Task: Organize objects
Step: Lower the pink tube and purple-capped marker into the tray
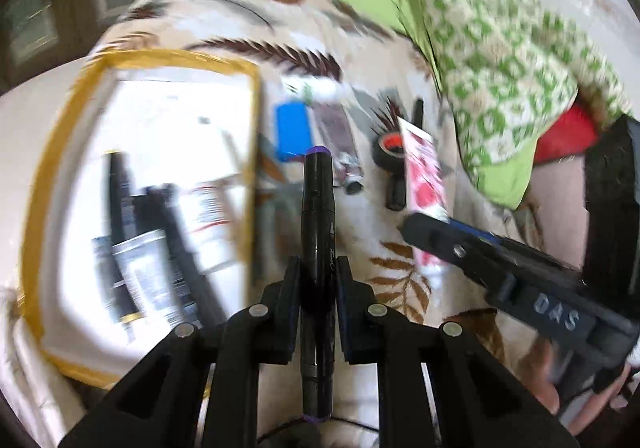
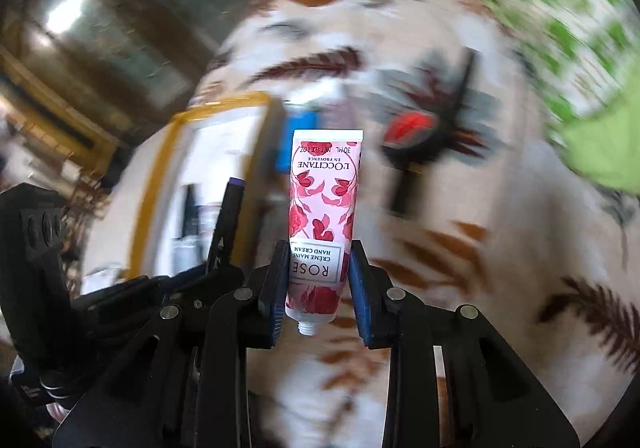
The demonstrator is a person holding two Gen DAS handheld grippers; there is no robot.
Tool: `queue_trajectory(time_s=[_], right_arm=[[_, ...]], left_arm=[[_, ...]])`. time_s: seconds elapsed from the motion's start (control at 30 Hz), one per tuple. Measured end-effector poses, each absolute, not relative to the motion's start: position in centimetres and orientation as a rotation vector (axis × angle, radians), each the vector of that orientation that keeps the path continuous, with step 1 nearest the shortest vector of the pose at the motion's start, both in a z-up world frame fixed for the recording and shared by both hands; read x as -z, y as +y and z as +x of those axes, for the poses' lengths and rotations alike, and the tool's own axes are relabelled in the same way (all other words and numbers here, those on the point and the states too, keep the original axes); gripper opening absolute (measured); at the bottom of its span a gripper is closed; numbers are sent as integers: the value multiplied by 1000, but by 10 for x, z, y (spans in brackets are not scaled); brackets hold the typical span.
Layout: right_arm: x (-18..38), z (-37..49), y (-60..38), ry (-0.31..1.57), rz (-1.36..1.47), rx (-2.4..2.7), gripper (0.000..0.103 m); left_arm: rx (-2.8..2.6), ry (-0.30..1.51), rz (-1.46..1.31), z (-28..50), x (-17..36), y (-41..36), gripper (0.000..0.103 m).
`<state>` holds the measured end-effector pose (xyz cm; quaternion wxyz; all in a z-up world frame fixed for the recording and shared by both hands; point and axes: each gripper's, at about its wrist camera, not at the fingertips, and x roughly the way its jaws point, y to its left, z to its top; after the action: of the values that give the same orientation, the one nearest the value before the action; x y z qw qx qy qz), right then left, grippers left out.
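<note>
left gripper point(image 1: 318, 280) clamped on purple-capped marker point(image 1: 317, 232), lengthwise along the fingers for sliding into yellow-rimmed tray point(image 1: 52, 152) at left. right gripper point(image 2: 318, 284) clamped on l'occitane rose hand cream tube point(image 2: 324, 204), neck rearward, above bedspread point(image 2: 460, 248).

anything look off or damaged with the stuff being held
The hand cream tube in the right tongs has no cap: its bare threaded neck shows at the near end. The marker in the left tongs looks intact. Nothing appears spilled.
</note>
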<state>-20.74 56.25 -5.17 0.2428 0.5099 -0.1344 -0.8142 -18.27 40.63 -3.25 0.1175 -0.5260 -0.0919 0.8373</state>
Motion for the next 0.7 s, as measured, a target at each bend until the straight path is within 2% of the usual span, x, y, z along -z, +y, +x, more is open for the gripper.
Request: queue_trajectory(time_s=[0.27, 0.4, 0.7], right_arm=[[15, -221, 468, -249, 1275, 2112, 28], [27, -226, 431, -230, 1325, 2052, 28], [64, -261, 397, -213, 1425, 2017, 28]], left_arm=[[-2503, -406, -1552, -163, 29, 354, 15], [-2553, -455, -1574, -165, 25, 318, 15], [-2593, -390, -1703, -216, 40, 259, 15]])
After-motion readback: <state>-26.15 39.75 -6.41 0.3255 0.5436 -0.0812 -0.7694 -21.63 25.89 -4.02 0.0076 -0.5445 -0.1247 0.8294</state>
